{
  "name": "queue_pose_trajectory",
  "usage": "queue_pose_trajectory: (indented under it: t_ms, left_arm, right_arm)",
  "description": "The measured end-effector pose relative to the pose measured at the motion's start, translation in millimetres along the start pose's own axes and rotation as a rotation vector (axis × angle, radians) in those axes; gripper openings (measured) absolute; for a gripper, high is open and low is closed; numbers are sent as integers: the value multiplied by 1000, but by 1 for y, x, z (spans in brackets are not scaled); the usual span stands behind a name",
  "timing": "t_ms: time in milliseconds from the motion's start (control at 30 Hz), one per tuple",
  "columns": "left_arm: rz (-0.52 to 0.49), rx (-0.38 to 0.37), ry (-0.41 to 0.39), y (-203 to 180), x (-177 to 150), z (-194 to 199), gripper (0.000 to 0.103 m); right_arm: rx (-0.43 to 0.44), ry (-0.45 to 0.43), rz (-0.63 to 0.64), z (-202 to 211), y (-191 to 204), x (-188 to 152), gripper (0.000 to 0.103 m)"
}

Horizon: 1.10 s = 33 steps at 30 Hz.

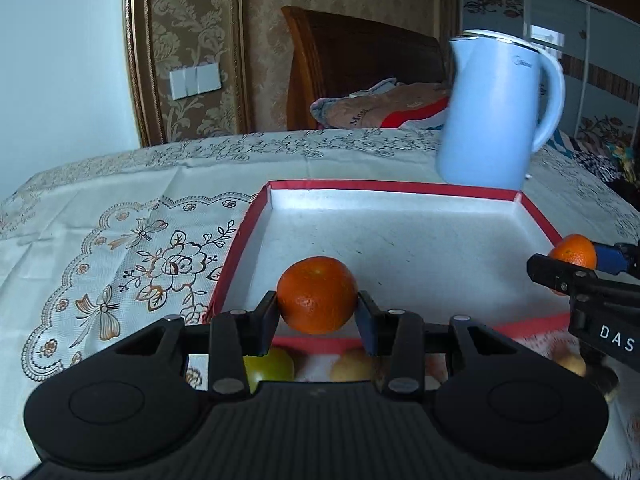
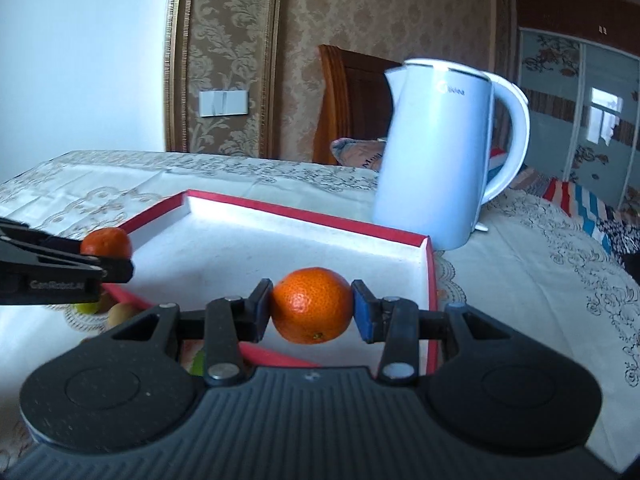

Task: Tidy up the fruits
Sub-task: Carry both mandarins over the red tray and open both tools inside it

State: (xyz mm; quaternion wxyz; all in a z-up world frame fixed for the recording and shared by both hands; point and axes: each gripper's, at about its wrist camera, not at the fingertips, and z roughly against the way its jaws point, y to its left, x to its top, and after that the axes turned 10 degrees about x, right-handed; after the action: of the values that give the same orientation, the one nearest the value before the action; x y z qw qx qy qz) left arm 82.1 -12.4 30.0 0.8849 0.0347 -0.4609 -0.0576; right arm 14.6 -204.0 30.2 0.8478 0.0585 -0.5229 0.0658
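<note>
A: Bedroom table, lace cloth; red-rimmed tray (image 1: pixel 400 190) before the kettle (image 1: pixel 496 112).

B: We carry two oranges over the tray: left gripper (image 1: pixel 318 304) clamps one orange (image 1: pixel 317 294), right gripper (image 2: pixel 313 308) another orange (image 2: pixel 312 304).

A: Next, probably: lower, release inside tray.

The black left gripper (image 1: pixel 318 312) is clamping a round orange tangerine (image 1: pixel 317 294) over the near edge of a shallow red-rimmed white cardboard tray (image 1: pixel 400 188), while the right gripper (image 1: pixel 560 270), off to its right, is pinching a second orange tangerine (image 1: pixel 574 250).
</note>
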Motion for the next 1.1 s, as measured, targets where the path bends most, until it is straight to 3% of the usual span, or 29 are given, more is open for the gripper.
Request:
queue_pose_trajectory:
  t_ms: [400,533,1100]
  left_arm:
    - [6,71,78,-6,15,-54,40]
    - [11,86,107,-5,17,-66,40]
    - [1,101,98,-9,18,-73,41]
  right_arm:
    - [-18,104,-107,-68,-33,11,40]
    - [-20,109,-129,-77,-41,17,40]
    - [-4,225,-118,-94,-39,17,40]
